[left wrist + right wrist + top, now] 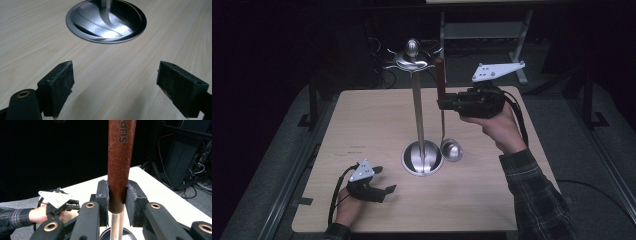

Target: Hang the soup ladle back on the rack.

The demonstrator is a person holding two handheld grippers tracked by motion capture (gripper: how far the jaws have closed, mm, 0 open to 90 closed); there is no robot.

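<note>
The right gripper (pixel 443 103) is clamping its two black jaws on the reddish-brown handle of a ladle (pixel 441 80), the pads (pixel 103 197) pressing on both sides of the handle's lower end. The hand behind it is being held up above the table (pixel 362 125), forearm in a plaid sleeve rising from the near right, with the gripper lying roughly level and reaching toward the stand (pixel 419 120).

The ladle is hanging upright in that grip: its long axis is running straight up and down, handle end pointing up above the jaws, thin metal shaft dropping below them to the round, shiny bowl (pixel 451 150), which is sitting just beside the stand's base. I cannot tell whether the bowl is touching the table.

The left gripper (pixel 382 181) is resting low on the near left of the table, its jaws standing wide apart with bare wood between them, aimed at the stand's base (pixel 106 21).

The handle is matte and speckled, a rounded cylinder with dark lettering. The stand is polished steel: a slim pole, a circular dished base, hooked arms at the top. The tabletop is pale wood grain.
</note>
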